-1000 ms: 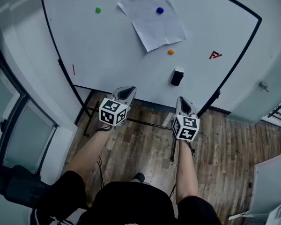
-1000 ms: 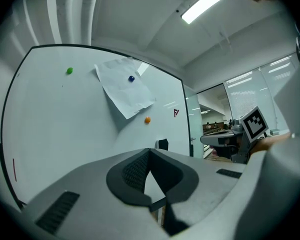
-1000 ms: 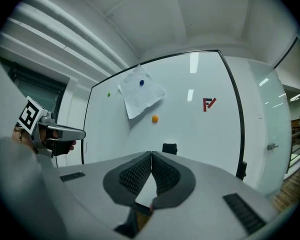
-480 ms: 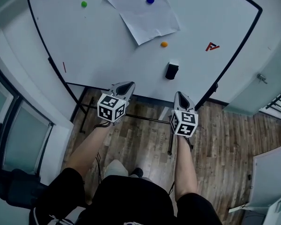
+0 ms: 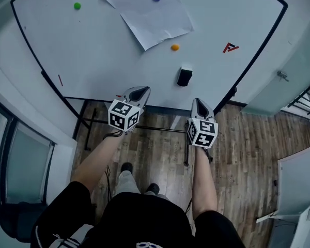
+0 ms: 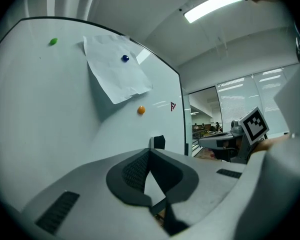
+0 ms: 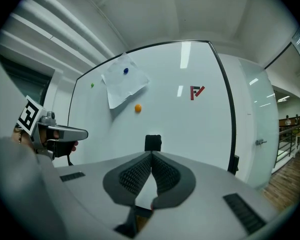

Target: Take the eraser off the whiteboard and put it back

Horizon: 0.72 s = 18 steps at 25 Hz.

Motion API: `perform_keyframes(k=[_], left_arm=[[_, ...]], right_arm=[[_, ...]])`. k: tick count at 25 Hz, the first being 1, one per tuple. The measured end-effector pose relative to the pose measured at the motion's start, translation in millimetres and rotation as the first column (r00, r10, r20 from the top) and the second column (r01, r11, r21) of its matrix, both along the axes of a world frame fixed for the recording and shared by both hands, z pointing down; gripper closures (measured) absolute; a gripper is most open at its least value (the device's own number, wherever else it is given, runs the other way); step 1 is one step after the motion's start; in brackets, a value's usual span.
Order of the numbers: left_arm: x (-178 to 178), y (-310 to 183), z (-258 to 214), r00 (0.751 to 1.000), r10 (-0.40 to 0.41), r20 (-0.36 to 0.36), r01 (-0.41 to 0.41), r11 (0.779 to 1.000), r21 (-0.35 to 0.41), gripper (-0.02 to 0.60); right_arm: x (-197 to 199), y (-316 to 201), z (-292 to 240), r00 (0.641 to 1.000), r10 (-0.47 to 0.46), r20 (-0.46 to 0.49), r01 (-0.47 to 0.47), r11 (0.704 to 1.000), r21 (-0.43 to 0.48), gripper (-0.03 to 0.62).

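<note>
1. Nearest the person, the left gripper (image 5: 139, 92) and the right gripper (image 5: 200, 106) are held side by side, both short of the whiteboard (image 5: 93, 50) and touching nothing
2. The left gripper's jaws are pressed tip to tip and empty, and so are the right gripper's
3. Farther on, the eraser (image 5: 184, 76) clings low on the board, just below an orange magnet (image 5: 174, 47) and apart from both grippers
4. It lies almost straight ahead of the right gripper's closed tips, but off to the right of the left gripper's line, so the right hand looks nearer and better aimed
5. Its long axis seems to run up the board, which would favour a pinch across its left-right width once the jaws part
</note>
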<state>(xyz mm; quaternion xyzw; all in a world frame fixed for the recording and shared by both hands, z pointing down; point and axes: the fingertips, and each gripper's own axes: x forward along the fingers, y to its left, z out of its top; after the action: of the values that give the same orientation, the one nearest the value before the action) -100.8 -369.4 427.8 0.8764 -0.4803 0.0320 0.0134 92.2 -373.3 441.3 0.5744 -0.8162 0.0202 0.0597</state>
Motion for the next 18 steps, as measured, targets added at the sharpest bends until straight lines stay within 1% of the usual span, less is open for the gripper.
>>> perform_keyframes(k=[5,8,11,14,15,16,17,18], left_arm=[[-5,-27,0,0.999,0.04,-0.001,-0.04,0.999,-0.003,0.566],[-5,-41,0,0.998,0.067,0.0,-0.067,0.998,-0.003,0.566],[-8,-51,0,0.996,0.086,0.001,-0.086,0.996,-0.003,0.566],[-11,-60,2,0.996,0.092,0.003,-0.092,0.996,-0.007,0.566],[-11,-63,3,0.996,0.094,0.005,-0.094,0.996,-0.009,0.566],[-12,-66,5,0.995,0.095,0.007,-0.095,0.995,-0.011,0.566],[-12,-68,6,0.995,0.097,0.008,-0.097,0.995,-0.012,0.566],[-13,-70,7,0.995,0.1,0.009,-0.1,0.995,-0.014,0.566]], right_arm=[[-9,-20,-1,0.999,0.038,-0.003,-0.038,0.999,0.004,0.569],[-15,-33,-5,0.998,0.057,0.011,-0.057,0.998,0.012,0.569],[-24,-43,-6,0.998,0.054,0.02,-0.054,0.998,0.012,0.568],[-32,-53,-2,0.999,0.033,0.03,-0.032,0.999,-0.008,0.566],[-35,-57,1,0.999,0.021,0.037,-0.02,1.0,-0.021,0.53],[-38,-62,4,0.999,0.013,0.04,-0.012,0.999,-0.033,0.421],[-39,-67,7,0.999,0.015,0.038,-0.013,0.999,-0.042,0.357],[-40,-72,10,0.999,0.024,0.033,-0.023,0.999,-0.049,0.334]])
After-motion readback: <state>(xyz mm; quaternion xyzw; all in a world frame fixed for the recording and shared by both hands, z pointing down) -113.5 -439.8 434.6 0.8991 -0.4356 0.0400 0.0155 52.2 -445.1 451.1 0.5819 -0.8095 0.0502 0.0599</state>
